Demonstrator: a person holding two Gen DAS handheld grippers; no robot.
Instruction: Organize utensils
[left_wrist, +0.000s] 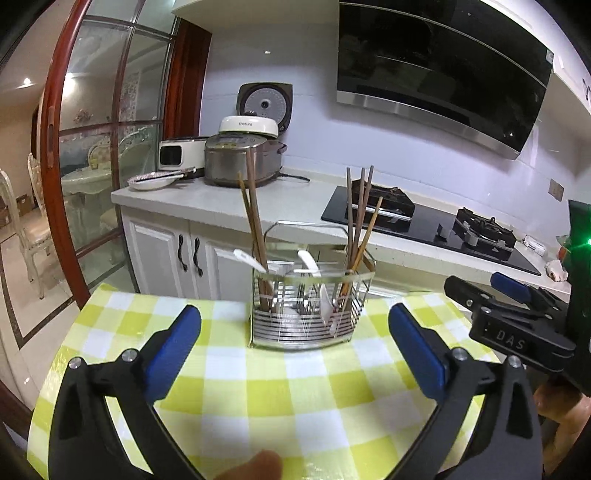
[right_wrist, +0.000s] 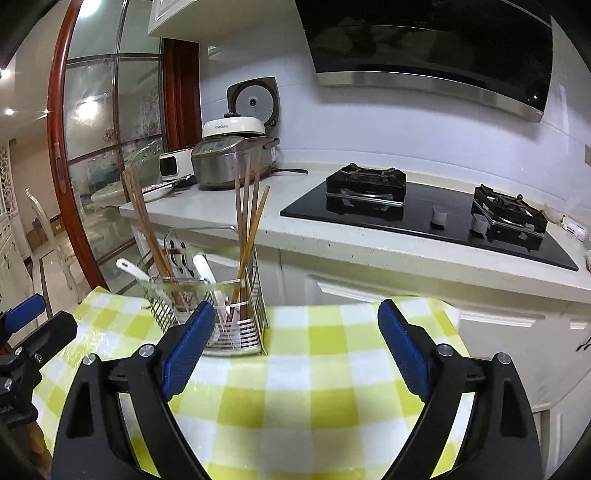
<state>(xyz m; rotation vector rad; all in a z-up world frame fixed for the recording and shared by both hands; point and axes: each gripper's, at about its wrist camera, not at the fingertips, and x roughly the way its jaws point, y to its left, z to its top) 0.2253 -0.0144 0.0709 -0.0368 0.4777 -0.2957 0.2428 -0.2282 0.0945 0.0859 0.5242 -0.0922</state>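
Rice cooker (left_wrist: 242, 162), gas hob (right_wrist: 424, 218), range hood (left_wrist: 439, 70), checked tablecloth (left_wrist: 280, 391)

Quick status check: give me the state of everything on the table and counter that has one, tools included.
Left tool: open, empty.
Right tool: open, empty.
Utensil caddy: upright on the checked tablecloth.
Chopsticks: standing in the caddy's end compartments.
White spoons: in the caddy, handles up.
Rice cooker: lid raised.
Gas burners: no flame visible.

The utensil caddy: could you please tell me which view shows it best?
The left wrist view: the caddy stands centred and unobstructed between the open fingers. In the right wrist view it sits off to the left, partly hidden by a blue finger pad.
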